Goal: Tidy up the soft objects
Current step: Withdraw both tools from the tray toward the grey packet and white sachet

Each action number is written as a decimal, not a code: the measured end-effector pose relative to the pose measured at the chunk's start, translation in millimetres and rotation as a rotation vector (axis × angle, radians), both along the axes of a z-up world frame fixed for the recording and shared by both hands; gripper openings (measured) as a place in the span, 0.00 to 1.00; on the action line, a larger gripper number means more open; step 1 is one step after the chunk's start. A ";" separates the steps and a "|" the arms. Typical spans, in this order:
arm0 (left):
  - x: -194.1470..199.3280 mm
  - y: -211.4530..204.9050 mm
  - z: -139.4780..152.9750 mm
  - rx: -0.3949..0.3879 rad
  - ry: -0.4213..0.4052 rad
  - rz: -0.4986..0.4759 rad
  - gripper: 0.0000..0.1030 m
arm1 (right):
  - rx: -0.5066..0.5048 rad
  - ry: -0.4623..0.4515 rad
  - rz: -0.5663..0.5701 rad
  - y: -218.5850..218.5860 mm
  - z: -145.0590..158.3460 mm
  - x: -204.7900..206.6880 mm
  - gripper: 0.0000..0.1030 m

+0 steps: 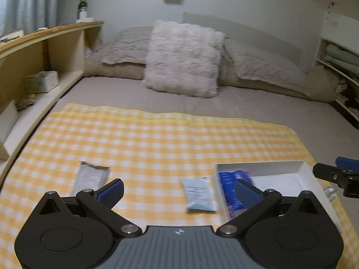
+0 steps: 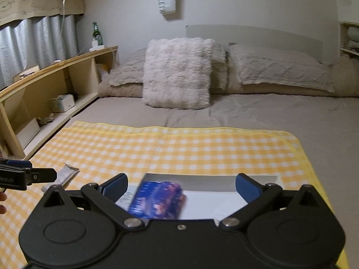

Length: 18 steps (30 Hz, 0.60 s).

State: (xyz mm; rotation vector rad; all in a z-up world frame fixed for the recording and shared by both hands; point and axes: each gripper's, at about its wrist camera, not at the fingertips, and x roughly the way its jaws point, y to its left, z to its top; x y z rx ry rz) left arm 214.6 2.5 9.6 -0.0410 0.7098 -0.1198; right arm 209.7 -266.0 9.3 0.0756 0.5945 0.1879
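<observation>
A cloth point(image 1: 157, 134) lies on the near part of the bed point(image 1: 246, 103). On it, from left to right — a sachet point(image 1: 90, 178), a packet point(image 1: 198, 194), then a tray point(image 1: 280, 174) with a pack point(image 1: 228, 183) in its left end. Behind the cloth, a cushion point(image 1: 184, 58) leans against the pillows point(image 1: 258, 65). A shelf point(image 1: 44, 51) runs along the bed's left side, a bottle point(image 1: 82, 5) on top.

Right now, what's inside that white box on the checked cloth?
A blue packet lies in the white box, toward its left side; the rest of the floor that shows is bare. The right tool's body covers the box's near edge, so anything there is hidden.
</observation>
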 end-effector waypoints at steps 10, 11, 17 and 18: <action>9.0 66.4 -18.0 0.046 0.050 0.126 1.00 | -0.025 0.026 0.095 61.9 -11.7 24.4 1.00; 10.6 74.2 -20.2 0.048 0.056 0.144 1.00 | -0.028 0.028 0.105 67.0 -13.0 25.6 1.00; 23.4 107.3 -36.0 0.076 0.095 0.212 1.00 | -0.040 0.041 0.137 95.5 -21.7 36.5 1.00; 27.5 112.1 -40.6 0.090 0.113 0.220 1.00 | -0.039 0.045 0.141 99.4 -23.4 38.3 1.00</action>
